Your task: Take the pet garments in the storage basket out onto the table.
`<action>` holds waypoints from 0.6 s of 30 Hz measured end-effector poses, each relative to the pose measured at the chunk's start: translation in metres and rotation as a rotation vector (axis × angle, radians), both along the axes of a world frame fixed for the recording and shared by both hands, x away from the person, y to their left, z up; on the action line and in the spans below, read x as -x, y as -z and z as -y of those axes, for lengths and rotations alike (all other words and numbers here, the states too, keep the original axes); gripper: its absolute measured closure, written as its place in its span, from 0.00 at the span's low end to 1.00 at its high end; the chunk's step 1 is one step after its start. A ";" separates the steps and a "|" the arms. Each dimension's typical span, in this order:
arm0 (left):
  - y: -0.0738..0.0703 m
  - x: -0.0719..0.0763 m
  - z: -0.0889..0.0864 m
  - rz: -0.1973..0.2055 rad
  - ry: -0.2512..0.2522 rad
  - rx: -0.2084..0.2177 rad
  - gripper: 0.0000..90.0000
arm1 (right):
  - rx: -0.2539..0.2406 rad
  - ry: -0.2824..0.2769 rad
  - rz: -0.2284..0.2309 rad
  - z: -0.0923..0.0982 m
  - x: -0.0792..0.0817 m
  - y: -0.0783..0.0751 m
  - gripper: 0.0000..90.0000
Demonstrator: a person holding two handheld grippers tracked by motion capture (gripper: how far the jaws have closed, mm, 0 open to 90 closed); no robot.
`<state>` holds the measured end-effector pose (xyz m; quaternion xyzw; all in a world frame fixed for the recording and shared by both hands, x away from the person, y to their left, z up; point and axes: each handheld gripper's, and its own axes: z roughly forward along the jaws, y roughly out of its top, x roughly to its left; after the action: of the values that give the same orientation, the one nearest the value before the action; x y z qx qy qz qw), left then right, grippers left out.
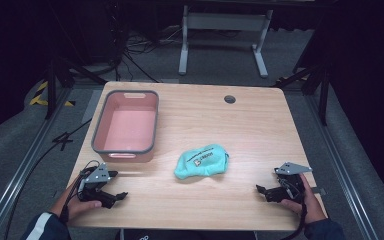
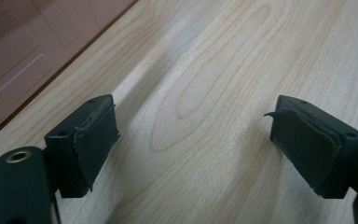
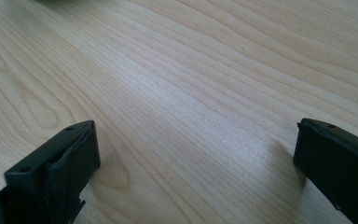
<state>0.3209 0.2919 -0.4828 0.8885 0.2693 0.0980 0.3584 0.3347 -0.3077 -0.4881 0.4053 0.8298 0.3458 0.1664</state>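
Observation:
A teal fabric pouch point(image 1: 202, 161) with a printed label lies near the middle of the wooden table point(image 1: 220, 120). A pink bin point(image 1: 126, 126) with a grey rim stands at the left, with nothing in it. My left gripper point(image 1: 116, 186) rests low at the table's front left, just in front of the bin, open, with only bare wood between its jaws point(image 2: 191, 135). The bin's pink wall point(image 2: 23, 60) fills the upper left of the left gripper view. My right gripper point(image 1: 261, 191) sits at the front right, open over bare wood point(image 3: 193, 154), right of the pouch.
A round cable hole point(image 1: 229, 99) is at the table's far edge. Beyond the table stand a white frame point(image 1: 224, 35) and cables on the grey floor. Rails run along both sides of the table.

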 end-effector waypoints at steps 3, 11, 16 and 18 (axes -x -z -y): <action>0.000 0.000 0.000 0.000 -0.005 0.000 0.16 | -0.003 0.004 -0.003 0.000 0.001 0.000 0.01; 0.000 0.001 0.001 -0.001 -0.017 0.000 0.16 | -0.004 0.007 -0.001 0.000 0.001 0.000 0.01; 0.000 0.001 0.001 -0.001 -0.017 0.000 0.16 | -0.004 0.006 -0.001 0.000 0.001 0.000 0.01; 0.000 0.001 0.001 -0.001 -0.018 0.001 0.16 | -0.003 0.006 -0.001 0.000 0.001 0.000 0.01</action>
<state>0.3200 0.2909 -0.4829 0.8860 0.2775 0.1006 0.3577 0.3336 -0.3078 -0.4881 0.4083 0.8280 0.3464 0.1662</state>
